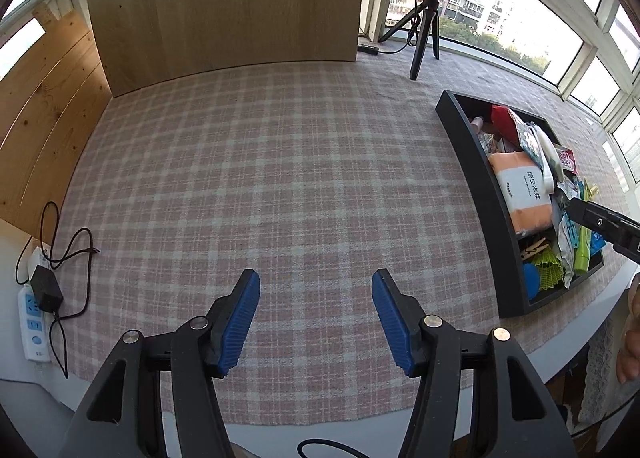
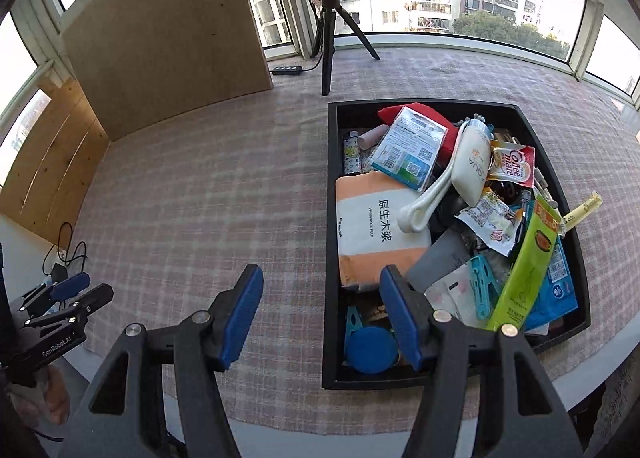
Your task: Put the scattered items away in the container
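Note:
A black tray (image 2: 331,218) on the checked cloth holds several items piled together: an orange-and-white tissue pack (image 2: 372,234), a white pouch (image 2: 474,166), a green packet (image 2: 528,266), a blue round lid (image 2: 370,350). The tray also shows at the right of the left wrist view (image 1: 480,194). My right gripper (image 2: 320,318) is open and empty, its right finger over the tray's near left corner. My left gripper (image 1: 316,318) is open and empty above bare cloth, left of the tray. It also shows at the left edge of the right wrist view (image 2: 76,292).
A ring light on a tripod (image 2: 330,34) stands behind the tray. A wooden board (image 1: 224,6) stands at the back, another wooden panel (image 1: 44,114) at the left. A white power strip with a black adapter and cable (image 1: 40,298) lies at the table's left edge.

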Motion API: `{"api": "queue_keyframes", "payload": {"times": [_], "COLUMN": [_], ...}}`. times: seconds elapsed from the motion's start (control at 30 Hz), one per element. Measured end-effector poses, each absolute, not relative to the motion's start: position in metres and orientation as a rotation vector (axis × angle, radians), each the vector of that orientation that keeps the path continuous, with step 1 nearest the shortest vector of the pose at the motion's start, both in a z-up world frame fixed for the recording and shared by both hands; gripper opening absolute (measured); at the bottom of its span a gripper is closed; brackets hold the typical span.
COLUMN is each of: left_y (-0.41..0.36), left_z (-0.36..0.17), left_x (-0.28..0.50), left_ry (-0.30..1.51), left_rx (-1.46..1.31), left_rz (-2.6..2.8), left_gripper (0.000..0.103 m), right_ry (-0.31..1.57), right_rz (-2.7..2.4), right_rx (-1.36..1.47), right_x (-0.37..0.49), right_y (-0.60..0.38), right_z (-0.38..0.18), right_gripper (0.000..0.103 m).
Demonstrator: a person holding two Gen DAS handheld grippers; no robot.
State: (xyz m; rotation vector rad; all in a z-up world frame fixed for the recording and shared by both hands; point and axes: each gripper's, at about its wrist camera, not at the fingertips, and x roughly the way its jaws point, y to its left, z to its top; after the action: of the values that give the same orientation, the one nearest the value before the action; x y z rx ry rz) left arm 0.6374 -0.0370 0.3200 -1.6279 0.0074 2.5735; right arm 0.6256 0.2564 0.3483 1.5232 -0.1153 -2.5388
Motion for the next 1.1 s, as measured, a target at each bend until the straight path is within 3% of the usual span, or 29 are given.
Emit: {"api": "queue_keyframes", "payload": {"times": [0.73, 0.87, 1.1], "left_y": [-0.118, -0.129, -0.144], "left_z": [0.33, 0.329, 0.326], "left_x": [0.651, 0.651, 0.649], "left_ry": [-0.058, -0.077, -0.097], "left_rx": [-1.594, -1.592, -1.58], "left_rz": [2.649, 2.664, 2.66], "left_gripper": [0.056, 0.076, 0.076], "right_ry": [-0.041, -0.043, -0.049], "right_rz": [-2.512, -2.517, -2.512], "right_rx": [1.543, 1.542, 1.533], "right_x": [0.664, 0.666, 0.665], "right_y": [0.153, 0.144, 0.13], "right_z": [0.334, 0.333, 0.329], "right_gripper": [0.06, 0.06, 0.06]}}
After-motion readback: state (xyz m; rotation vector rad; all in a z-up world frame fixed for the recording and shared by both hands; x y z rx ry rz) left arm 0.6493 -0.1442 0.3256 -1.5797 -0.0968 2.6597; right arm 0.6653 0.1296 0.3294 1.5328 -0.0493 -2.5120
